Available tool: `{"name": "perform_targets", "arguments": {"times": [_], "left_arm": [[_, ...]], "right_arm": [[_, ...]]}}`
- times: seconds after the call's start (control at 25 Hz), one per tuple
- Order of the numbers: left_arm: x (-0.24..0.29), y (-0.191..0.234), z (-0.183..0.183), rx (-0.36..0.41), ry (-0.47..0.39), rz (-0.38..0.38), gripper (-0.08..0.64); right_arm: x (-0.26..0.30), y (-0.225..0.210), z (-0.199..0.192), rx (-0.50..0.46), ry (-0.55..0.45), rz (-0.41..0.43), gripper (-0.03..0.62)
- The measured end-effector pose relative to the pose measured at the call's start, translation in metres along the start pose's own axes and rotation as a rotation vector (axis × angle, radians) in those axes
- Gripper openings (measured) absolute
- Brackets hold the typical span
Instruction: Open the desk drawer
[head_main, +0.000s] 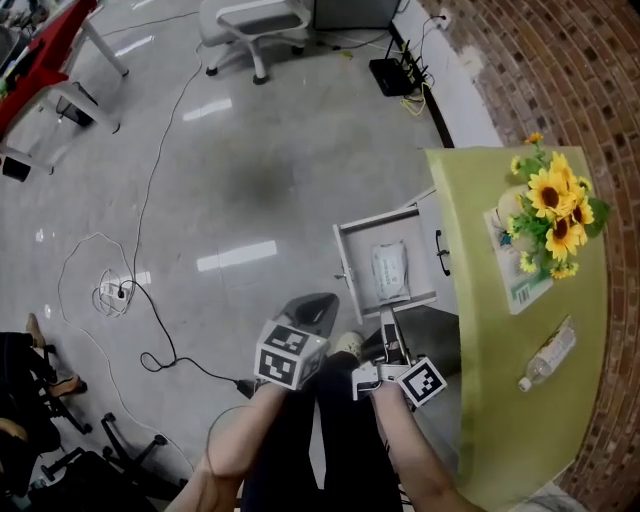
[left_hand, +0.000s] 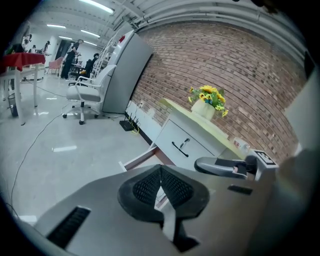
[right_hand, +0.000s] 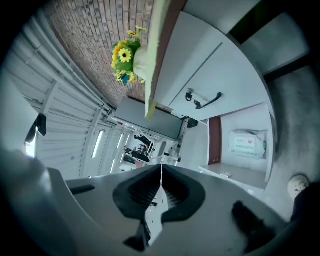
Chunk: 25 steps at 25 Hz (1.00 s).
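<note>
desk drawer (head_main: 357, 250): stands pulled out, white packet (head_main: 390, 272) inside | task: looks finished | left claw (left_hand: 160, 167): together, empty | right claw (right_hand: 161, 167): together, empty

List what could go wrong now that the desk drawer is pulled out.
The drawer stands open close to the person's shoe, so a leg moving forward could bump it. A floor cable runs toward the person's feet and might be a trip hazard.
</note>
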<state>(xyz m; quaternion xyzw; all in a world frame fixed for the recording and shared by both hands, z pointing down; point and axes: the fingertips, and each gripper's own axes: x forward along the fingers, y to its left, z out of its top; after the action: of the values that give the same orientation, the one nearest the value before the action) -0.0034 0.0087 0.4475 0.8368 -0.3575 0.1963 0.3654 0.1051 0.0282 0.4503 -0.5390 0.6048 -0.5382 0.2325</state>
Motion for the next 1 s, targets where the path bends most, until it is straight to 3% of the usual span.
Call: {"name": "perform_targets", "arguments": {"times": [0.32, 0.64, 1.0], "left_arm": [[0.046, 0.025, -0.037, 0.006, 0.019, -0.011, 0.009], [0.097, 0.035, -0.074, 0.001, 0.038, -0.041, 0.009], [0.146, 0.045, -0.084, 0.026, 0.037, -0.066, 0.009]], "right_arm": [[0.029, -0.063, -0.004, 0.044, -0.039, -0.018, 0.015], [0.059, -0.130, 0.007, 0.148, -0.145, 0.003, 0.015], [0.080, -0.182, 0.030, 0.195, -0.278, 0.000, 0.015]]}}
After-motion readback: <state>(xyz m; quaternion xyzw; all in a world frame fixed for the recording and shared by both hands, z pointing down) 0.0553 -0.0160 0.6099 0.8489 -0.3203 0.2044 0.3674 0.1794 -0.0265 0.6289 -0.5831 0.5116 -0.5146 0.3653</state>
